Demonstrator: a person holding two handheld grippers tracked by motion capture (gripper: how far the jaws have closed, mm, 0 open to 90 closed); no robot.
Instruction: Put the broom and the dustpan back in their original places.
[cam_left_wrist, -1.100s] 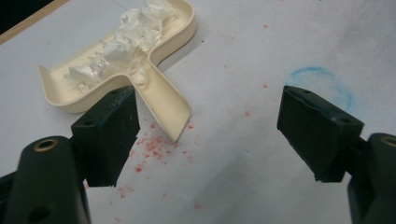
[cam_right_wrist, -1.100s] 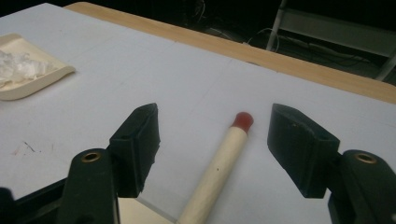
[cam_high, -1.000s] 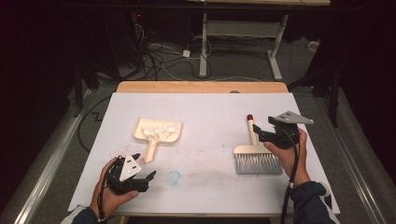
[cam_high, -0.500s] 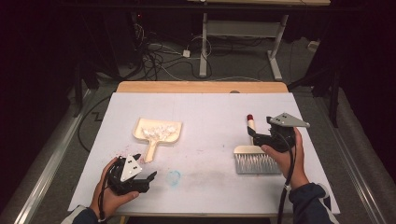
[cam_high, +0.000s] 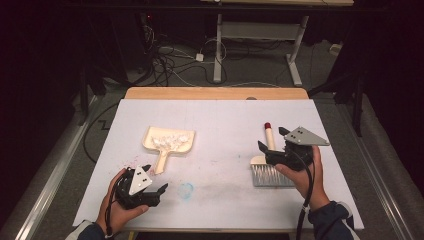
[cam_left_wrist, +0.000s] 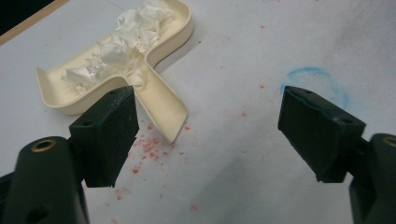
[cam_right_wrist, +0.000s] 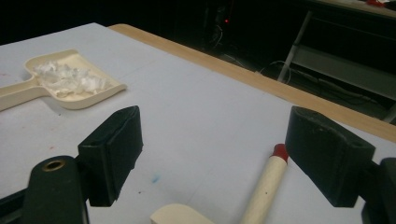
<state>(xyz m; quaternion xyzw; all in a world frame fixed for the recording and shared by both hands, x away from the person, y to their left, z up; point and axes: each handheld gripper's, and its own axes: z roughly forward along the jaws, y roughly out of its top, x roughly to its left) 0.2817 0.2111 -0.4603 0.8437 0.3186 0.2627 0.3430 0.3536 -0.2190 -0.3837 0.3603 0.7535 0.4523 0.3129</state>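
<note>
A cream dustpan with white paper scraps lies left of the table's middle. A cream brush with a red-tipped handle lies flat on the right. My right gripper hovers over the handle, open. Its jaws have just been opening, and nothing is between them. In the right gripper view, the handle lies below the spread jaws of my right gripper. My left gripper rests near the front edge, open and empty. The dustpan's handle lies just ahead of my left gripper.
A white sheet covers the table, with a wooden strip along the far side. A blue chalk ring and red specks mark the sheet near my left gripper. Cables and desk legs stand on the dark floor beyond.
My right gripper's jaws have spread off the brush handle, and the hand has drawn back slightly toward the near edge. The brush, the dustpan and my left gripper have stayed put.
</note>
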